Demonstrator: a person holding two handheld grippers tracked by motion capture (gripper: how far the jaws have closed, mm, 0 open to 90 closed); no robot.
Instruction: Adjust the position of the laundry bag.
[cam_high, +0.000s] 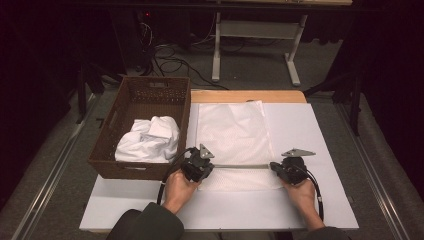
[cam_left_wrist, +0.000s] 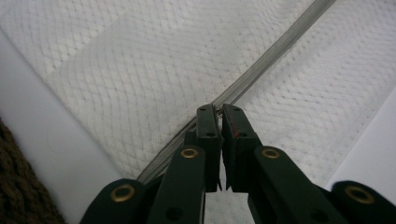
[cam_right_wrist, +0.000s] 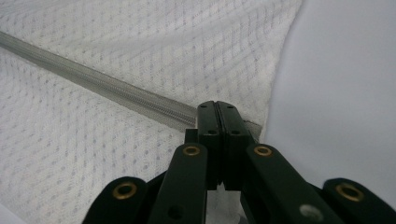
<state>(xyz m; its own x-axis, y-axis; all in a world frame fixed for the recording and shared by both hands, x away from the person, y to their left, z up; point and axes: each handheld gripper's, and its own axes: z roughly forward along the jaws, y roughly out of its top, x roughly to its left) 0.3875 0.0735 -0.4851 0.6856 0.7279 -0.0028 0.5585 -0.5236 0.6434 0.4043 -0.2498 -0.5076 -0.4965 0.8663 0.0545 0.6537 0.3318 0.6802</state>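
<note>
A white mesh bag (cam_high: 232, 132) lies flat on the white table top (cam_high: 305, 130), with a grey zipper (cam_high: 240, 166) running across its near part. My left gripper (cam_high: 211, 168) is at the zipper's left end and my right gripper (cam_high: 272, 167) at its right end, and the zipper is stretched straight between them. In the left gripper view the jaws (cam_left_wrist: 219, 109) are shut, with the zipper (cam_left_wrist: 271, 56) running in under their tips over the mesh (cam_left_wrist: 140, 79). In the right gripper view the jaws (cam_right_wrist: 217, 105) are pressed together on the zipper's (cam_right_wrist: 107, 86) end at the bag's edge.
A brown wicker basket (cam_high: 129, 107) stands at the table's left, holding a crumpled white cloth (cam_high: 150, 140); its corner (cam_left_wrist: 18, 191) is close to my left gripper. Bare wood of the table shows at the far edge (cam_high: 250, 96). A white stand (cam_high: 255, 30) and cables are on the floor beyond.
</note>
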